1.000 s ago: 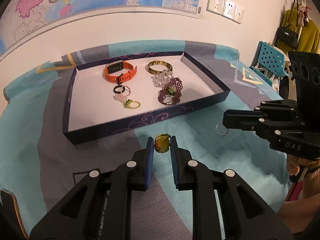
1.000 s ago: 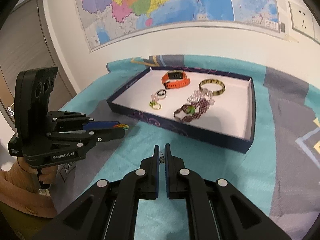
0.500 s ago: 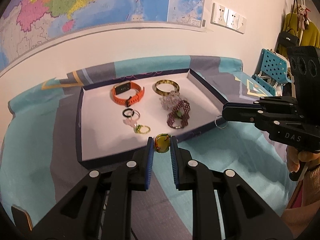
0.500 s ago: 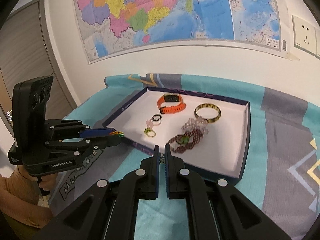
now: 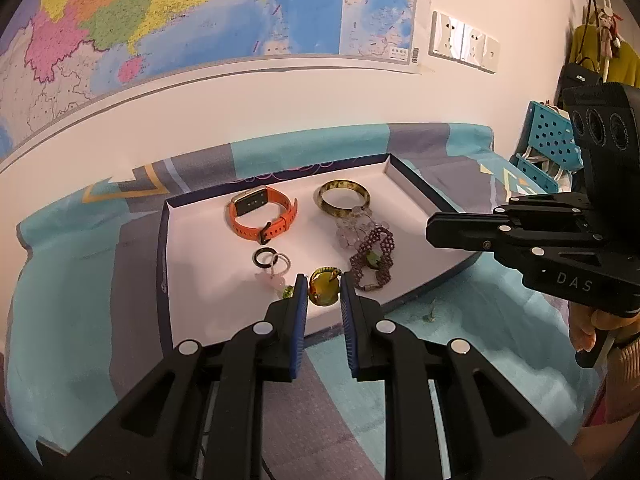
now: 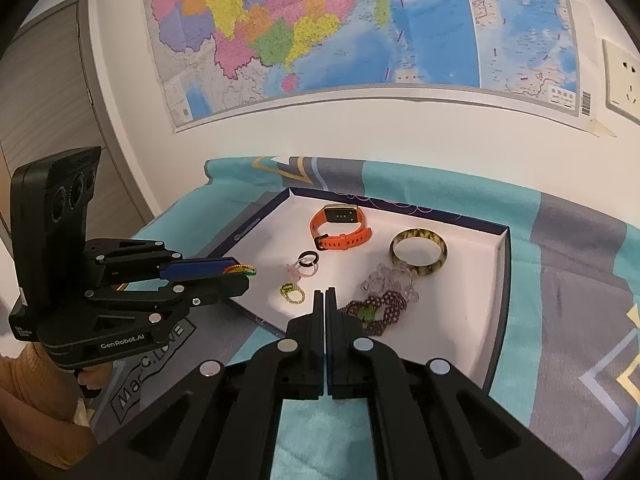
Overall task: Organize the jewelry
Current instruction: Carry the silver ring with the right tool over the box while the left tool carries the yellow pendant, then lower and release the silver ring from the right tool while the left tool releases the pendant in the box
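Observation:
My left gripper (image 5: 323, 294) is shut on a yellow-green ring (image 5: 325, 291) and holds it above the front part of the dark-rimmed white tray (image 5: 416, 192). The ring's edge shows between its fingers in the right wrist view (image 6: 240, 269). My right gripper (image 6: 324, 300) is shut over the tray's front edge (image 6: 256, 316); whether it holds anything cannot be told. It shows in the left wrist view (image 5: 430, 234) over the tray's right side. The tray holds an orange watch (image 5: 262, 216), a bangle (image 5: 344, 198), small rings (image 5: 270, 258) and beaded bracelets (image 5: 372, 258).
The tray lies on a teal and grey cloth (image 5: 80, 280) against a wall with a map (image 5: 200, 12). A small object (image 5: 430, 312) lies on the cloth before the tray. A blue crate (image 5: 548, 148) stands at the far right. A door (image 6: 48, 120) is at left.
Both grippers have risen and moved forward over the tray. The left still holds the ring. The small silver ring seen at the right gripper's tip earlier is no longer visible there.

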Demonstrator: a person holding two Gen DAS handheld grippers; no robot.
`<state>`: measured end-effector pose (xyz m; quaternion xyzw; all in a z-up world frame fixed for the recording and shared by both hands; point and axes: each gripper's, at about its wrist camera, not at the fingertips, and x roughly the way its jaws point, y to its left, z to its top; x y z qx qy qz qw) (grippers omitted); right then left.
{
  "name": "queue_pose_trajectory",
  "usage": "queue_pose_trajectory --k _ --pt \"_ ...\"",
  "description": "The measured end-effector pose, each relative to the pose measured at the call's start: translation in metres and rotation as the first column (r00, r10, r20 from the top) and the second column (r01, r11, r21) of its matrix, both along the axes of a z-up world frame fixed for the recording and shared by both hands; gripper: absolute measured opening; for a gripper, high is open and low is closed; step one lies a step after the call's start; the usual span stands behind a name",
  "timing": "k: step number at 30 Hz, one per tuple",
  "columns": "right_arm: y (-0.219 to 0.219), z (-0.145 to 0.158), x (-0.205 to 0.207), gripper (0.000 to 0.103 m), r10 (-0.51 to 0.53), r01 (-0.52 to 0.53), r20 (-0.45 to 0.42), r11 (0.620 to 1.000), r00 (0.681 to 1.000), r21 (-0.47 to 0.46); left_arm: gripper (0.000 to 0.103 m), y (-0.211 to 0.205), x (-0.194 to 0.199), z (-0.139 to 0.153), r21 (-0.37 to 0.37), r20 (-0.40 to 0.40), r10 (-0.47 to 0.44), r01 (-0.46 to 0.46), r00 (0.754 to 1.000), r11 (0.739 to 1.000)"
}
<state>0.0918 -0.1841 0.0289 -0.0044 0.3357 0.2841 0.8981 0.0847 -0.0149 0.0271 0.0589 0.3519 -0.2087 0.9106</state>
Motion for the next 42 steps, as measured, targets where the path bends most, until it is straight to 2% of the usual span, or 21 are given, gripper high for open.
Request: queue_pose_trajectory --k 5,8,11,14,17,20,22,23,24,32,42 --pt "-0.006 -0.009 0.001 0.000 -0.005 0.004 -0.039 1.000 0.999 -0.012 0.017 0.003 0.004 -0.004 -0.001 -0.012 0.004 -0.004 1.000 1.000" --pt "-0.010 -0.022 -0.005 0.008 0.005 -0.008 -0.085 0.999 0.996 -0.036 0.017 0.004 0.004 -0.006 -0.006 -0.018 0.004 -0.004 1.000 1.000" --pt "-0.011 -0.035 -0.019 0.011 0.003 -0.014 -0.107 0.995 0.994 -0.100 0.017 0.005 0.003 -0.007 -0.009 -0.017 0.003 -0.003 1.000 1.000" --pt "-0.016 -0.052 -0.026 0.036 -0.029 0.010 -0.144 0.991 0.989 -0.135 0.017 0.005 0.003 -0.008 -0.011 -0.020 0.003 -0.003 1.000 1.000" --pt "-0.020 -0.063 -0.024 0.035 -0.080 0.053 -0.152 0.983 0.985 -0.179 0.017 0.006 0.003 -0.009 -0.012 -0.024 0.005 -0.005 1.000 1.000" --pt "-0.021 -0.064 -0.022 0.036 -0.082 0.057 -0.149 0.984 0.985 -0.168 0.017 0.005 0.002 -0.011 -0.010 -0.029 0.006 -0.006 1.000 1.000" --pt "-0.017 -0.065 -0.023 0.028 -0.082 0.055 -0.135 0.979 0.987 -0.197 0.017 0.006 0.002 -0.012 -0.009 -0.032 0.007 -0.007 0.999 1.000" --pt "-0.015 -0.064 -0.023 0.020 -0.079 0.051 -0.129 0.976 0.989 -0.211 0.017 0.006 0.002 -0.012 -0.009 -0.033 0.009 -0.009 0.999 1.000" --pt "-0.014 -0.063 -0.024 0.018 -0.075 0.047 -0.129 0.976 0.989 -0.211 0.017 0.006 0.002 -0.013 -0.010 -0.035 0.010 -0.010 0.999 1.000" --pt "-0.017 -0.050 -0.031 0.017 -0.065 0.046 -0.111 0.984 0.992 -0.170 0.017 0.006 0.003 -0.012 -0.009 -0.033 0.011 -0.011 0.999 1.000" --pt "-0.008 -0.011 -0.017 0.017 -0.033 0.032 -0.011 0.991 0.999 -0.126 0.017 0.004 0.009 -0.007 -0.006 -0.016 0.015 -0.015 1.000 1.000"
